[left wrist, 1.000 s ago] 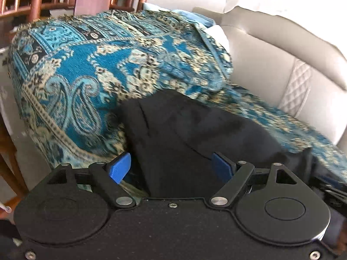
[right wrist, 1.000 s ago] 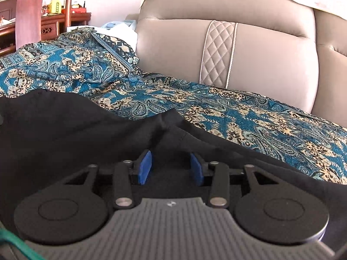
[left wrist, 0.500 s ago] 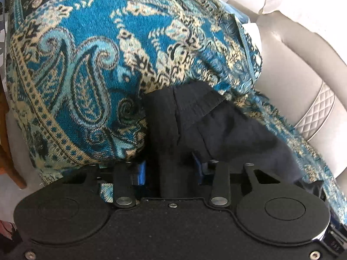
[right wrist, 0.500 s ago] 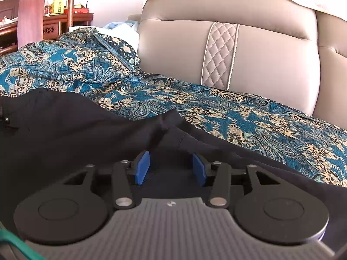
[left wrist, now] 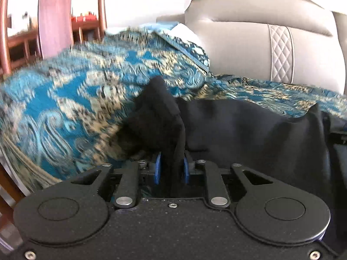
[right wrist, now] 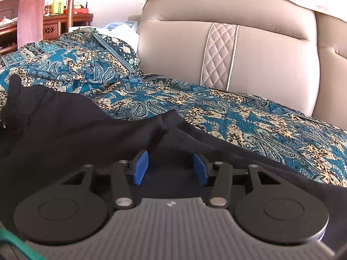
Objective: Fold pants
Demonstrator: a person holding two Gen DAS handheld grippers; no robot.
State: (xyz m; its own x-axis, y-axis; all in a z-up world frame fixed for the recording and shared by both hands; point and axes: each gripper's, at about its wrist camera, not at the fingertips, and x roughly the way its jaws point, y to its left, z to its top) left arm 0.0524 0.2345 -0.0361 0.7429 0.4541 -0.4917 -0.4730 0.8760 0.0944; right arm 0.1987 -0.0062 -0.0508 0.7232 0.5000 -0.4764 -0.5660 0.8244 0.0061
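On the left, the left gripper (left wrist: pixel 170 171) has just been closing, and its blue pads (left wrist: pixel 157 168) now pinch a bunched fold of the black pants (left wrist: pixel 238 125). The pinched cloth stands up in a peak ahead of the fingers, beside the blue paisley cover (left wrist: pixel 65 108) draped over the sofa arm. The rest of the pants lies spread to the right across the covered seat, in front of the beige sofa back (left wrist: pixel 249 49). A wooden chair (left wrist: pixel 54 17) stands behind the sofa arm.

Further right, the right gripper (right wrist: pixel 171 169) stands open, with dark cloth lying under and between its pads but not pressed by them. The pants (right wrist: pixel 65 130) run away to the left in this view, a seam ridge rising just ahead of the fingers, and the paisley cover (right wrist: pixel 238 117) shows beyond.

The step in hand looks like taking hold of both ends before the fold. To do it well, the left grip should catch all the layers at that end, not only the top one, or the fold will skew. The right gripper should likely close on the edge in front of it before anything is lifted. Both ends should then rise together with the cloth kept taut, so no slack drags on the cover.
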